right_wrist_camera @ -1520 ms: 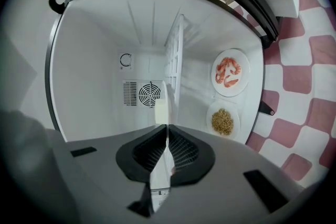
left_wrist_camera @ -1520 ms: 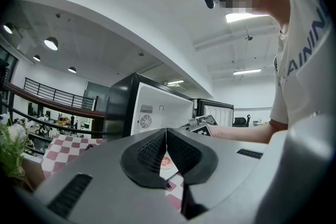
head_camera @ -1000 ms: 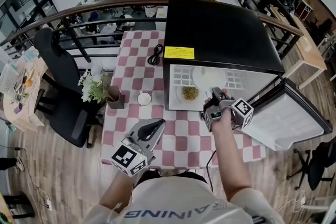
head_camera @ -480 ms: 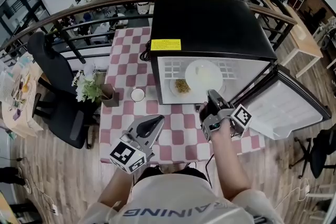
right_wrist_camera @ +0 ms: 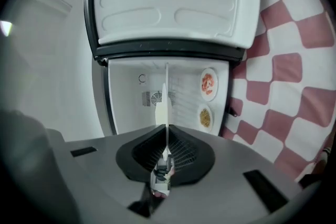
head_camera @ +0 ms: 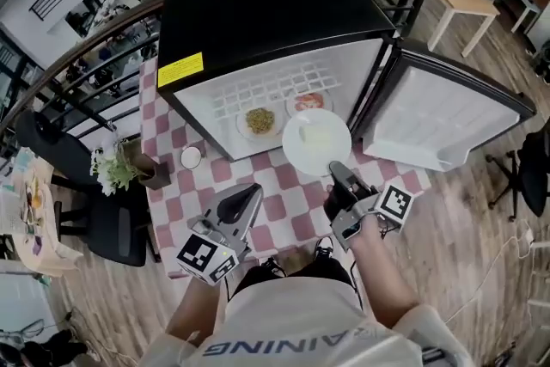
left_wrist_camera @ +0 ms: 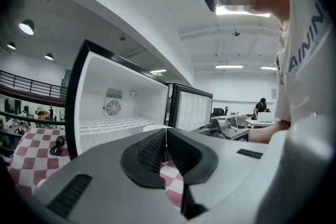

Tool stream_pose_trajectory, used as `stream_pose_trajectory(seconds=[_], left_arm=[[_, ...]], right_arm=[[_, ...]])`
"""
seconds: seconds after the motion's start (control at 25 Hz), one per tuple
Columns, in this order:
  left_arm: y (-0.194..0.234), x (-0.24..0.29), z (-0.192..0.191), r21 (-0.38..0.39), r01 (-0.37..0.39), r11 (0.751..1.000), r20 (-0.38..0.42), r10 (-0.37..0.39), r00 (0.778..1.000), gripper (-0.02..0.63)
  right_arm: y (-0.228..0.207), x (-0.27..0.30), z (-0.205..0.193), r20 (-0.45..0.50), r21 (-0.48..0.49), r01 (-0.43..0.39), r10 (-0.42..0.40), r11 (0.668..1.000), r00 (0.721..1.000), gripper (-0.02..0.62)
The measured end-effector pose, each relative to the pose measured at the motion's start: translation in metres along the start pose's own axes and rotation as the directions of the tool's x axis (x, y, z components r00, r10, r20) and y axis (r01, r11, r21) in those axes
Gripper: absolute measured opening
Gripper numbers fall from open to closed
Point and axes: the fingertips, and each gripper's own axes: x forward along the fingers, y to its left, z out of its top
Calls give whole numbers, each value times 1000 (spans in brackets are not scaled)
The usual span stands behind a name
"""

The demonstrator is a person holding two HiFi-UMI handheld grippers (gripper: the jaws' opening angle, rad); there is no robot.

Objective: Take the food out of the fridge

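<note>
Though illegible, yellow label [head_camera: 180, 70] atop fridge [head_camera: 266, 13]

Counted one fridge [head_camera: 258, 13] with one door [head_camera: 438, 120]. Logged three plates [head_camera: 260, 121] [head_camera: 307, 102] [head_camera: 316, 142], two carrying food. Tallied two grippers [head_camera: 250, 193] [head_camera: 335, 172]. Noted one checked table [head_camera: 288, 211], one white cup [head_camera: 191, 156], one flower pot [head_camera: 155, 174], one black office chair [head_camera: 107, 223], one black cable [left_wrist_camera: 56, 145].

Bright ceiling lights [left_wrist_camera: 229, 66] give even light; fisheye edges bend, corners dark.
</note>
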Motion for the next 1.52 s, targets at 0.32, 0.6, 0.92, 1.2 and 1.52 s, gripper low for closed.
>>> stream_pose_trajectory(seconds=[0.32, 0.6, 0.92, 1.2, 1.52], left_arm=[[-35, 47, -11, 24, 127, 992, -39, -126, 991, 9], [-54, 73, -36, -1, 179, 984, -120, -178, 977, 9], [-78, 98, -63, -24, 221, 975, -182, -221, 958, 9], [-82, 110, -75, -46, 210, 977, -208, -215, 954, 9], [-80, 114, -80, -71, 191, 979, -221, -202, 954, 9]], right_arm=[[-98, -77, 25, -27, 39, 79, -78, 996, 997, 32], [-179, -121, 44, 75, 73, 174, -179, 982, 981, 32], [-230, -153, 84, 151, 121, 244, -261, 962, 954, 32], [-245, -156, 100, 178, 157, 254, -280, 954, 943, 32], [-236, -147, 94, 120, 85, 282, -291, 956, 949, 171]])
